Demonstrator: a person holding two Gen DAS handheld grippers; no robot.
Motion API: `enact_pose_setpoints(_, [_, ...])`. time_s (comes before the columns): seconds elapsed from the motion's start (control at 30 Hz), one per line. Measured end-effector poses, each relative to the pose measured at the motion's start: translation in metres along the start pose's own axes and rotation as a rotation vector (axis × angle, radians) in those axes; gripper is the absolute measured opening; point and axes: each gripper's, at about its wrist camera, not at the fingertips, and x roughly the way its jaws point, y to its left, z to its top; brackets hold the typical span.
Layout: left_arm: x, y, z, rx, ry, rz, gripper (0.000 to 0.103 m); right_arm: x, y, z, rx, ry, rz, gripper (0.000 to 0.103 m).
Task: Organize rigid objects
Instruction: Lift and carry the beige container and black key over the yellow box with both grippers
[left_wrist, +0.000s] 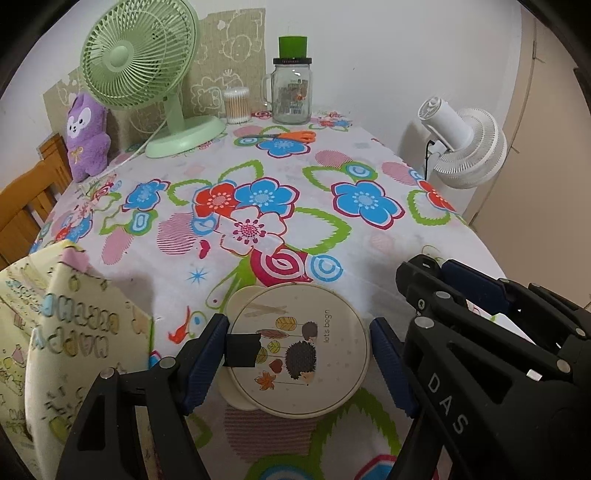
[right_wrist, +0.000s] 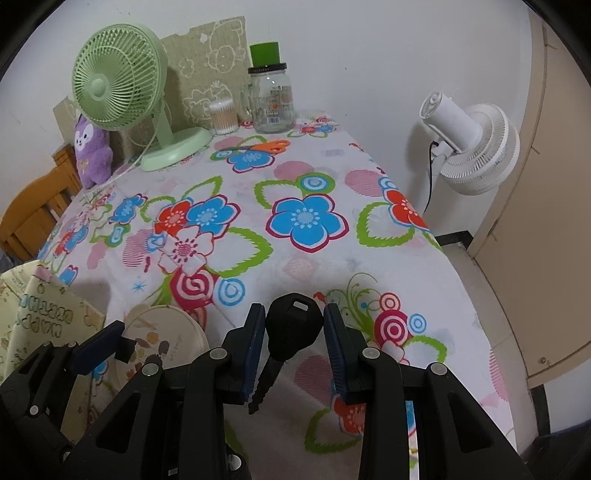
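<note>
Cream plastic, printed with hedgehogs and leaves: the round lid (left_wrist: 299, 350) sits between the blue pads of my left gripper (left_wrist: 299, 363), low in the centre of the left wrist view. The left pad meets the lid at a black tab on its rim; the right pad stands just beside the opposite rim, and I cannot tell whether it presses. The lid appears above the flowered tablecloth (left_wrist: 258, 206) of the table, a second cream disc showing under its edge.

In the right wrist view, my right gripper (right_wrist: 294, 345) is clamped narrow on a black key (right_wrist: 293, 325). The key's rounded head fills the gap between the pads at lower centre of the frame; its blade hangs down and to the left, past the inner edge of the left pad. The same lid (right_wrist: 162, 332) shows at lower left there, behind the left gripper's fingers.

A yellow patterned box (left_wrist: 62, 332) occupies the lower left of the left wrist frame, near the lid. At the far end of the table, upper part of the frame: a green desk fan (left_wrist: 136, 55), a purple plush toy (left_wrist: 86, 136), a tub of cotton swabs (left_wrist: 236, 105), a glass jar (left_wrist: 291, 94) carrying a green cap, and orange-handled scissors (left_wrist: 288, 136). A white fan (left_wrist: 465, 144) stands off the table at the right.
</note>
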Motion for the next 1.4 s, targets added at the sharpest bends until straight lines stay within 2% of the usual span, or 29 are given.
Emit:
enact_pose_setpoints(0.83, [-0.072,0.012,-0.013,0.011,-0.074,-0.024,0.079,-0.075,0.024,-0.011,-0.011,-0.092,-0.004,0.036])
enact_pose_setpoints(1.4, [-0.115,0.028,-0.011,0.016,-0.125,-0.030,0.079,-0.118,0.049,-0.004,-0.040,-0.151,0.000,0.036])
